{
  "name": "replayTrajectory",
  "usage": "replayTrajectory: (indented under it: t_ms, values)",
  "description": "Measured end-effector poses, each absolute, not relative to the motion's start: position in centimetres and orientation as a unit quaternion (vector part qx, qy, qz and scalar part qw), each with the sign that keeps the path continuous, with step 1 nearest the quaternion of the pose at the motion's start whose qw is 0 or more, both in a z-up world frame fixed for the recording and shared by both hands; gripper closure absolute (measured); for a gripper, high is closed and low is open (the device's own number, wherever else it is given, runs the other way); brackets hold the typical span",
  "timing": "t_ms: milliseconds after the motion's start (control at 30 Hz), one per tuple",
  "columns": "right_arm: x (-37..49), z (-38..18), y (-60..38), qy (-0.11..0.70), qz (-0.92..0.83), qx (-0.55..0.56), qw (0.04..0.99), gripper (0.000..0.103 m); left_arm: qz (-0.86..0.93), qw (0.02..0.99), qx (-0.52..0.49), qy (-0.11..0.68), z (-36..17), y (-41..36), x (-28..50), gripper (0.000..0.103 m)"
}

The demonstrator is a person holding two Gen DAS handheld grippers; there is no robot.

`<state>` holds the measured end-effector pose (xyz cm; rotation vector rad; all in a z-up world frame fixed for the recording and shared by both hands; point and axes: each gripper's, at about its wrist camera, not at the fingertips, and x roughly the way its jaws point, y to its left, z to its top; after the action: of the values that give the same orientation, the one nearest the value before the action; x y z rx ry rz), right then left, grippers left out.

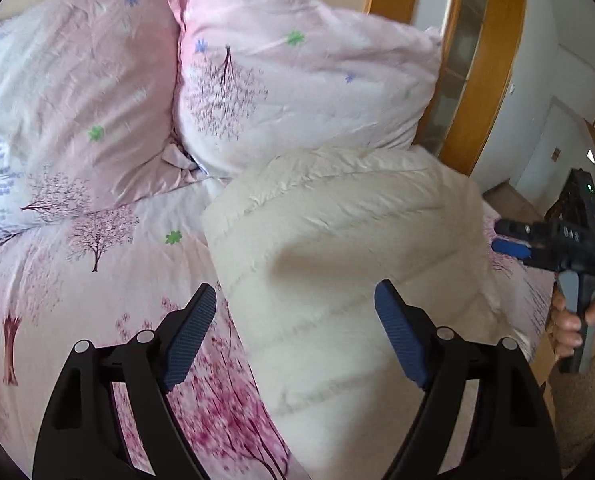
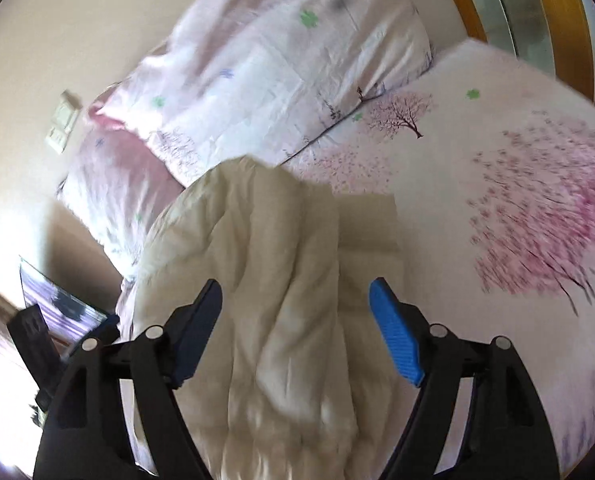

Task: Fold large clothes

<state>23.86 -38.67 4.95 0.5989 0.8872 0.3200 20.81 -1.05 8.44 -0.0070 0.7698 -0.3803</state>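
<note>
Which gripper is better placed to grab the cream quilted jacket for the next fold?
Probably the right gripper: its open jaws frame the cream quilted jacket, while the left gripper straddles only its edge.

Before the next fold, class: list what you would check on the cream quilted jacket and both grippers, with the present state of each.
1. Left gripper open, pads clear of cloth: ok.
2. Right gripper open, nothing pinched: ok.
3. Cream quilted jacket lying on the pink blossom-print bedspread: ok.
4. Jacket lying flat and smooth: not ok, bunched.
5. Two pink pillows clear of jacket: cannot tell.
</note>
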Motion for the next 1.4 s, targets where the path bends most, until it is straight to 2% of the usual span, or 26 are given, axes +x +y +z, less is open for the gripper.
replayTrajectory:
  t_ms: [33, 67, 100, 133, 200, 367, 433, 533, 600, 700, 1033, 1400]
  values:
    - [25.1, 4.6, -38.6, 0.428, 0.155, 0.292, 0.841, 0.030, -0.182, 0.907, -0.001, 0.380, 8.2, -1.2, 21.4, 0.021]
    - [25.8, 4.4, -38.4, 0.430, 0.162, 0.298, 0.837, 0.038, -0.180, 0.905, 0.004, 0.386, 7.9, -1.5, 22.3, 0.021]
    - [26.4, 4.1, -38.2, 0.429, 0.172, 0.304, 0.833, 0.071, -0.178, 0.903, 0.005, 0.391, 7.7, -1.6, 22.8, 0.021]
    - [26.8, 3.7, -38.0, 0.432, 0.174, 0.305, 0.831, 0.085, -0.177, 0.902, 0.005, 0.395, 7.4, -1.8, 23.0, 0.021]
    - [27.1, 3.3, -38.1, 0.433, 0.155, 0.309, 0.832, 0.090, -0.182, 0.899, -0.004, 0.399, 7.2, -1.9, 23.6, 0.021]
    - [27.7, 0.9, -38.4, 0.474, 0.097, 0.286, 0.827, 0.089, -0.191, 0.896, 0.003, 0.400, 6.7, -3.0, 24.4, 0.020]
    - [28.2, 0.3, -38.0, 0.491, 0.085, 0.270, 0.824, 0.077, -0.192, 0.894, 0.006, 0.405, 6.4, -3.5, 24.8, 0.020]
    - [27.2, 2.5, -38.3, 0.462, 0.064, 0.250, 0.849, 0.071, -0.193, 0.897, 0.005, 0.397, 6.8, -3.4, 24.7, 0.020]
    - [25.8, 4.9, -38.1, 0.413, 0.061, 0.228, 0.880, 0.071, -0.188, 0.904, 0.015, 0.383, 7.2, -3.3, 24.7, 0.020]
    - [25.2, 5.8, -37.0, 0.398, 0.096, 0.222, 0.885, 0.071, -0.192, 0.899, 0.003, 0.394, 6.7, -3.3, 25.7, 0.020]
    - [28.1, 1.4, -35.0, 0.494, 0.114, 0.206, 0.837, 0.073, -0.219, 0.874, -0.024, 0.433, 3.8, -3.6, 28.1, 0.016]
    - [29.4, -0.8, -35.4, 0.519, 0.127, 0.220, 0.816, 0.072, -0.217, 0.868, -0.040, 0.445, 1.6, -3.7, 29.0, 0.011]
